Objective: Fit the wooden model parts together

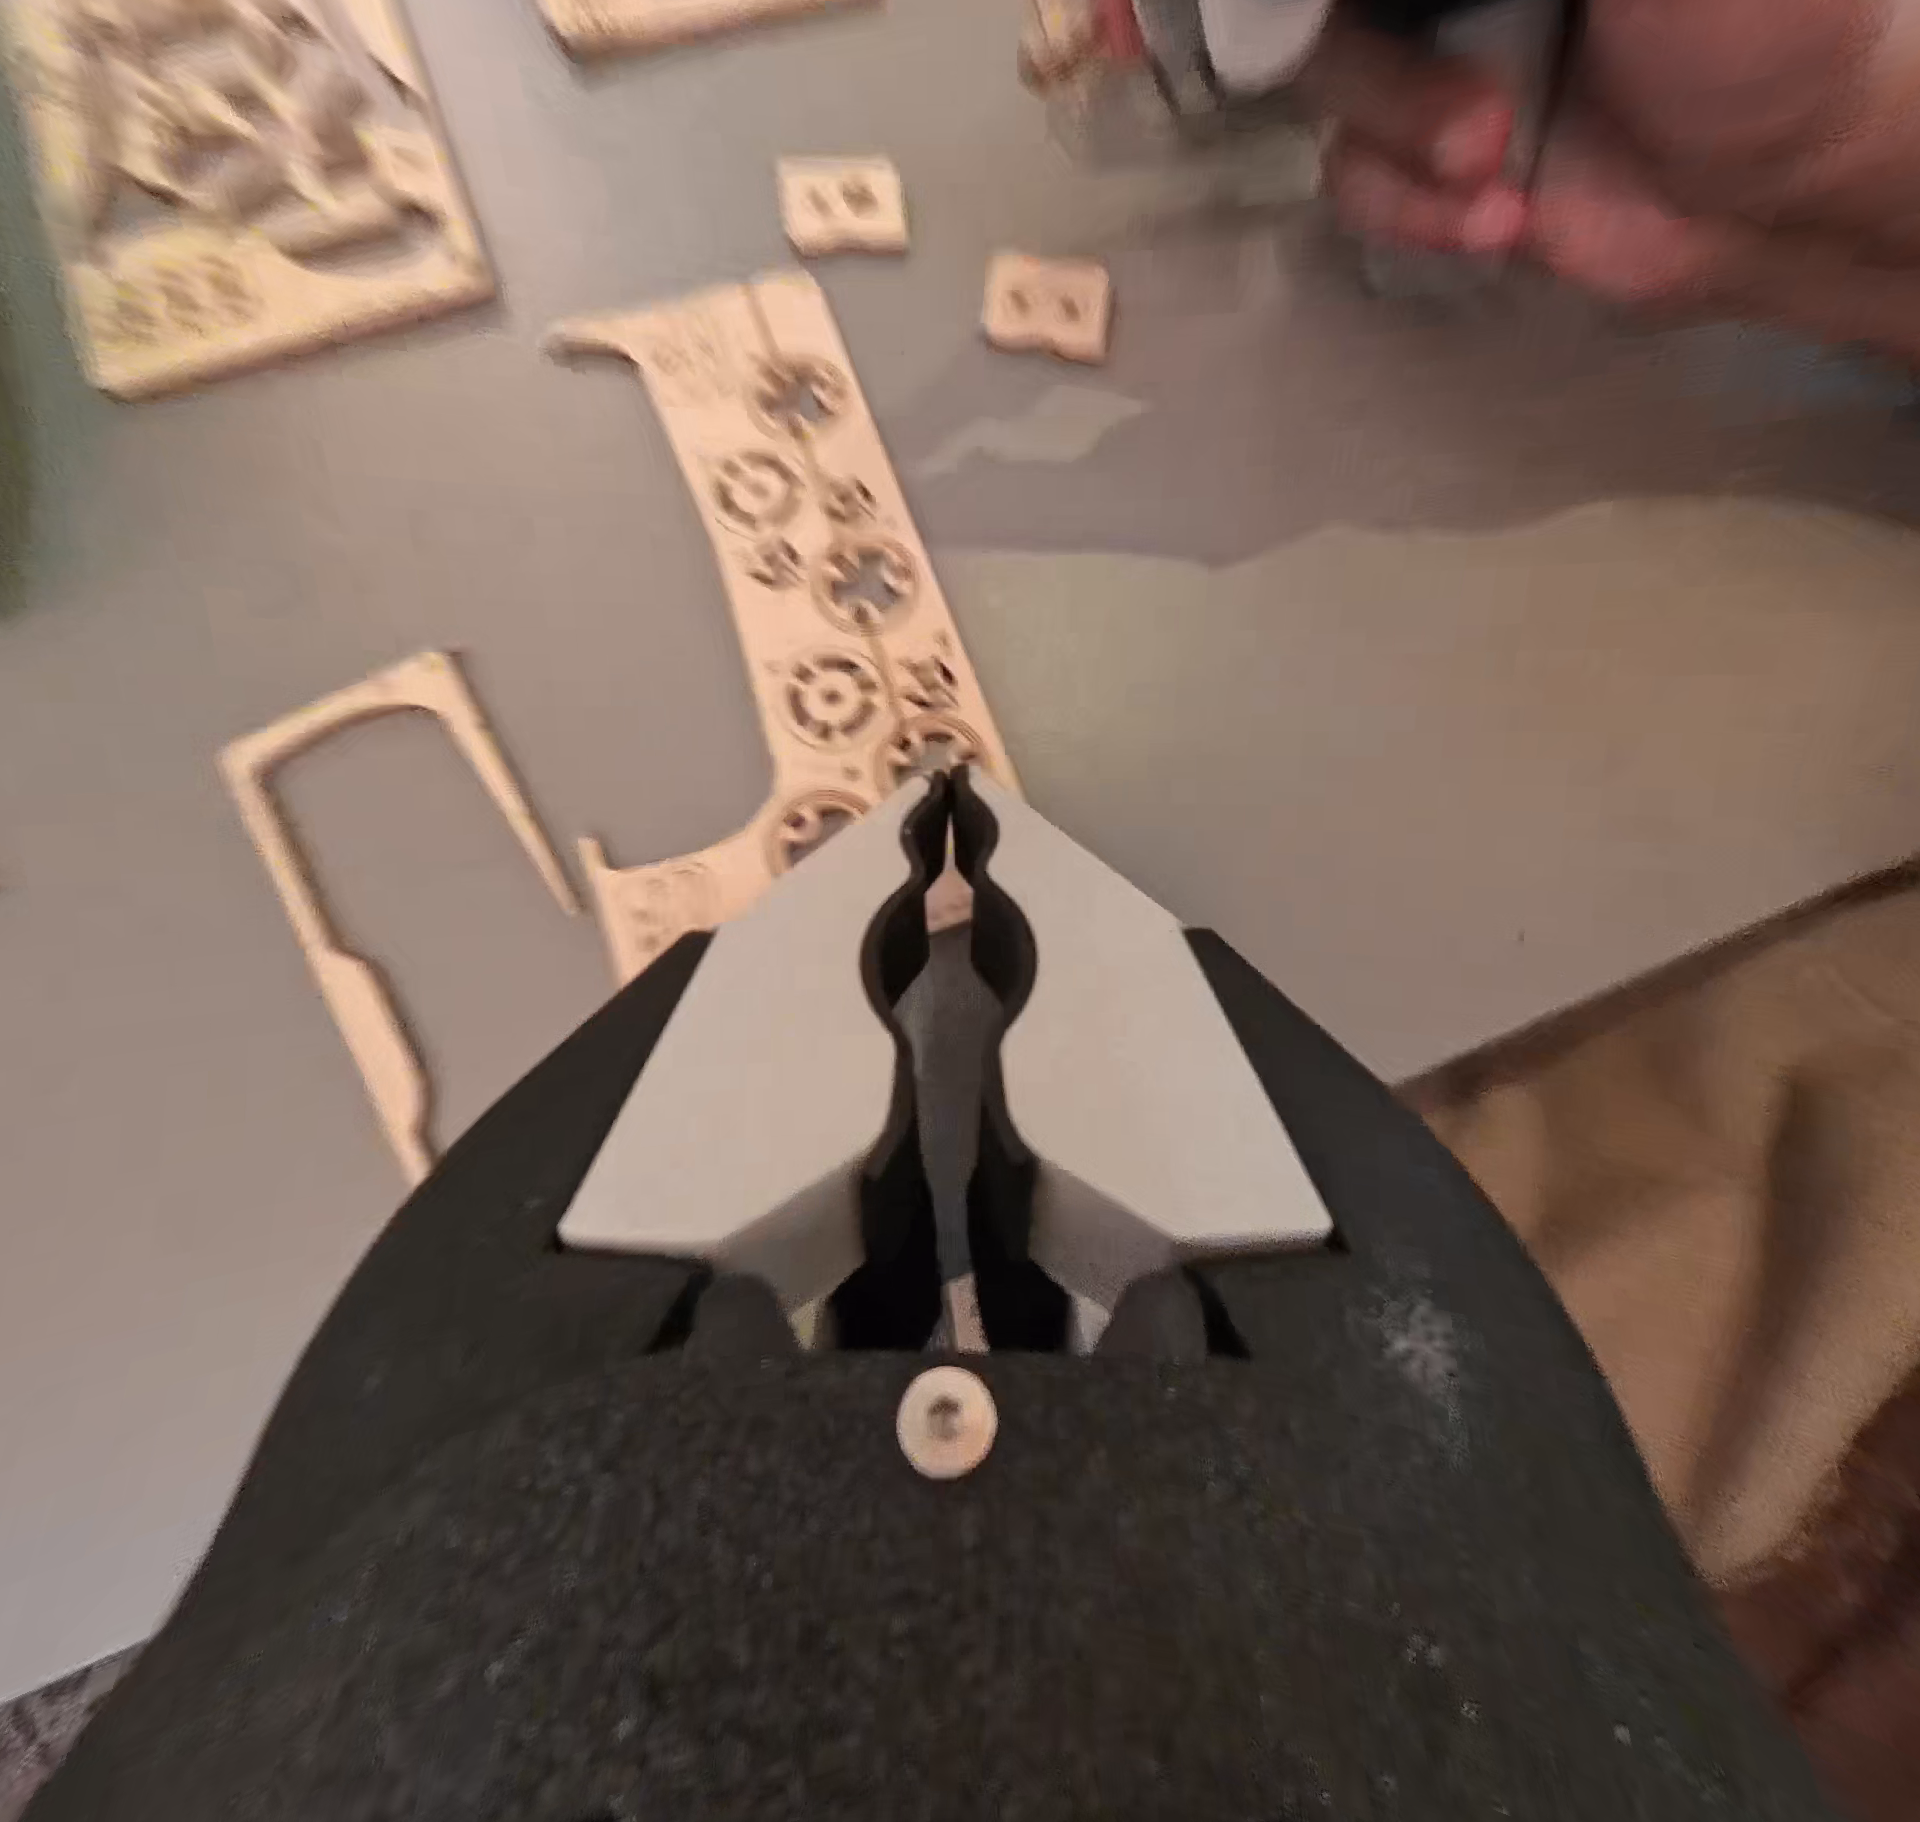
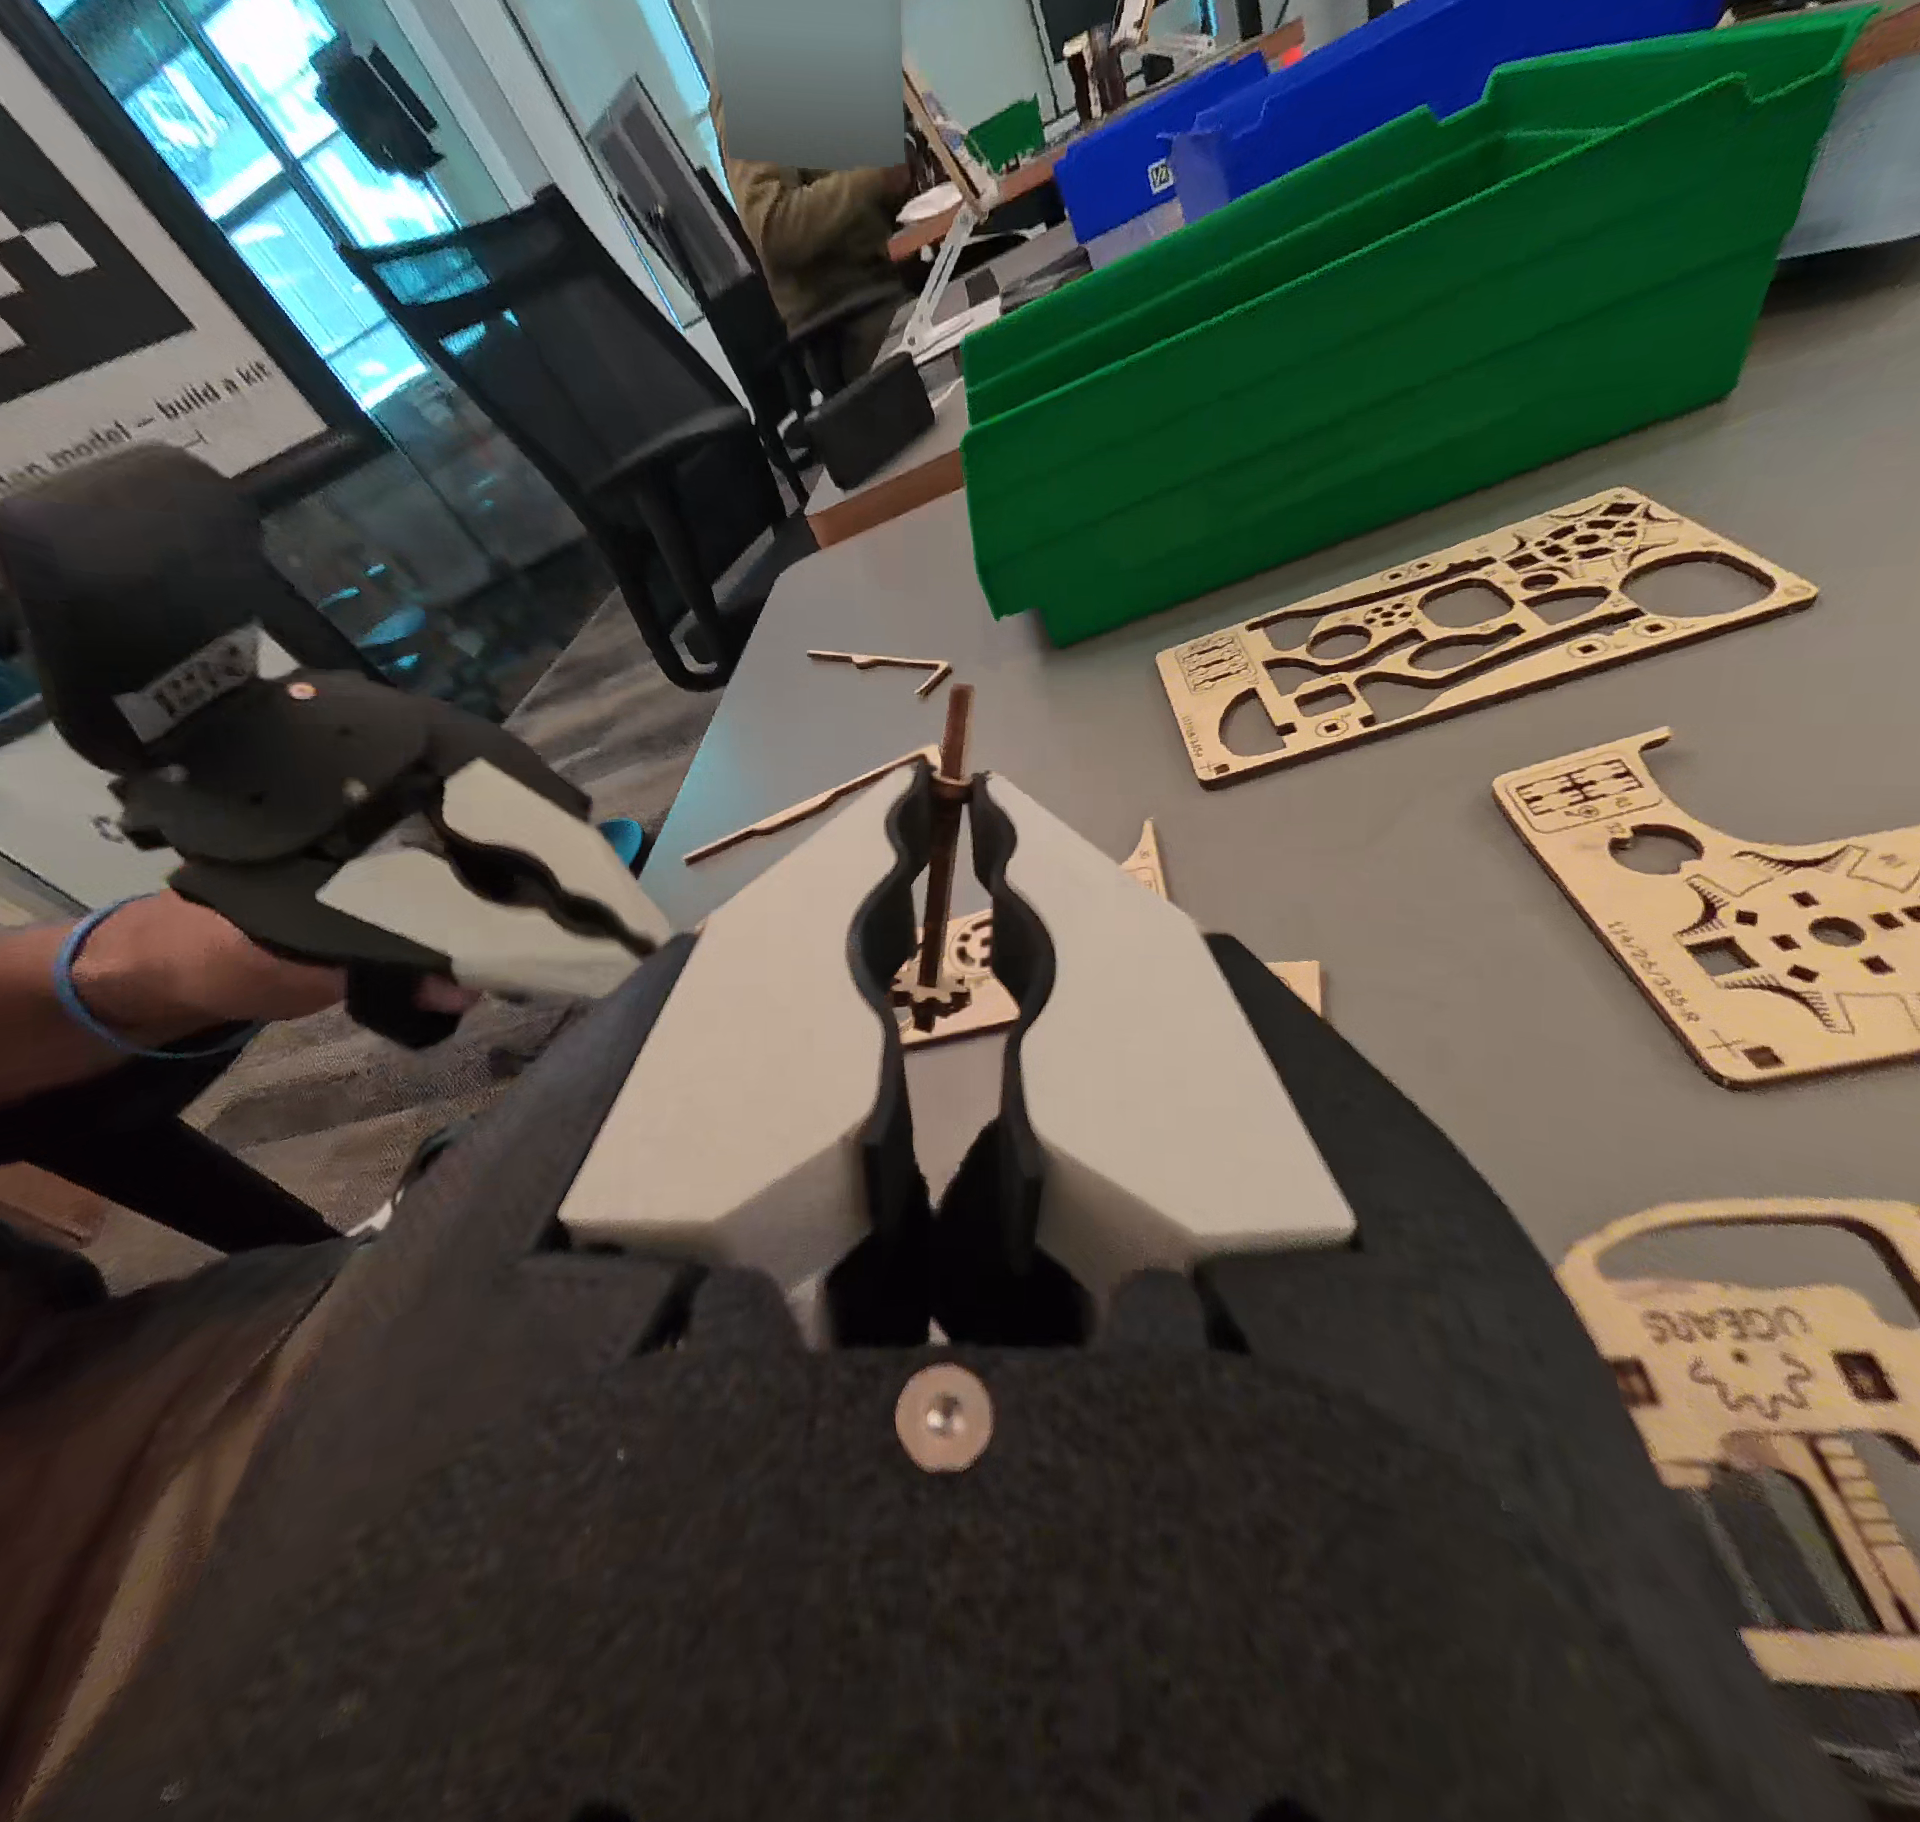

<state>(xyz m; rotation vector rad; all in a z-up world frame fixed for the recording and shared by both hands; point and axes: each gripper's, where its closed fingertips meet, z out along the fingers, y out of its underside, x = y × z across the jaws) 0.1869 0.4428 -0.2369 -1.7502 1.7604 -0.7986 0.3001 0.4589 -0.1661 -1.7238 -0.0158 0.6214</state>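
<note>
A thin dark wooden rod [image 2: 948, 837] is clamped near the tips of the right gripper [image 2: 951, 785], its jaws drawn narrow around it, above the near edge of the grey bench [image 2: 1403, 889]. The rod stands roughly upright, with a small toothed wooden gear [image 2: 932, 1001] seen at its lower end and its top rising just past the tips. A pale collar is fitted around the rod where it is gripped. Just beyond the gripper, thin slivers of pale wood offcut [image 2: 810, 806] are scattered on the bench.

To the left, off the bench edge, the left gripper [image 2: 649, 936] is held in a hand [image 2: 208, 972] with a blue band at the wrist. In the left wrist view, the jaws of the left gripper [image 1: 948, 780] are seen pressed together at the tips; whether anything is pinched there cannot be told through the blur. Below them a pale laser-cut plywood sheet patterned with round gear shapes [image 1: 831, 588] lies flat, an empty frame-shaped plywood offcut [image 1: 343, 899] beside it, and two small rectangular wooden pieces with paired holes [image 1: 844, 203] farther off.

On the right of the bench, several more pale plywood sheets with punched-out openings [image 2: 1475, 629] are laid apart from one another. Behind them a long green plastic bin [image 2: 1351, 370] is set, with blue plastic bins [image 2: 1299, 120] beyond it. At the far desks, a seated person [image 2: 821, 234] and black mesh office chairs [image 2: 582, 401] are visible.
</note>
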